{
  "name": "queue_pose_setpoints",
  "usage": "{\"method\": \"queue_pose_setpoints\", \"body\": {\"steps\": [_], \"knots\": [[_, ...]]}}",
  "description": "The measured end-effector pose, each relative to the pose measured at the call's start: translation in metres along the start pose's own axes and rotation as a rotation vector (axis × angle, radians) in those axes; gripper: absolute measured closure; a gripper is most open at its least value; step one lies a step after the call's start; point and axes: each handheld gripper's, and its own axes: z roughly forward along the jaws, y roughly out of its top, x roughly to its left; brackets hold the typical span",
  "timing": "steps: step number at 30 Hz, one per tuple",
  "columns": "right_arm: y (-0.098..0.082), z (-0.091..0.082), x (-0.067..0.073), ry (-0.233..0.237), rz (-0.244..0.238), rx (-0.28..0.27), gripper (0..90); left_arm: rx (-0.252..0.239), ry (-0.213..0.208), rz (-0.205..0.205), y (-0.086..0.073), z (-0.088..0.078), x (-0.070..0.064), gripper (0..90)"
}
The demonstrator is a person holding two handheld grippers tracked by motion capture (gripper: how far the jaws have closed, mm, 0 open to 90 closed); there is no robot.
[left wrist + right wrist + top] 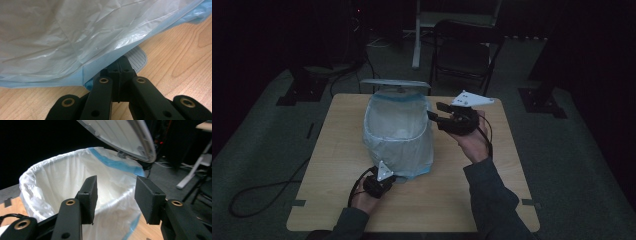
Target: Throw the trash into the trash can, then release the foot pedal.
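A pedal bin (397, 132) lined with a white and blue plastic bag (62, 37) stands in the middle of the wooden table (472, 200). Its lid (395, 84) is raised at the back. My left gripper (390, 179) is at the bin's near base, shut, with its tips (120, 63) on the ribbed grey pedal (137, 57) under the bag's hem. To the right of the bin's rim my right gripper (435, 111) is held in the air. In the right gripper view this gripper (115, 195) is open with nothing between its pads, facing the bag's rim (50, 177) below the lid (120, 135).
A black folding chair (462, 50) stands behind the table, next to a white stand leg (417, 40). Cables (262, 195) lie on the grey floor at the left. Bare wood runs along the table's front and right side.
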Motion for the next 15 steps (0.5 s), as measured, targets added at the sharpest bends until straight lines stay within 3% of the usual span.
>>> {"method": "queue_pose_setpoints", "body": {"steps": [4,12,15], "knots": [[-0.013,-0.016,0.002,-0.062,-0.027,-0.002,50.4,0.002,-0.004,0.002,0.0,0.0,0.001,90.0],[-0.049,-0.033,0.001,-0.13,-0.023,0.036,49.6,-0.001,0.001,0.003,0.0,0.0,0.0,90.0],[-0.068,-0.038,-0.002,-0.152,0.0,0.058,49.0,-0.001,0.0,0.003,0.0,0.0,0.0,90.0]]}}
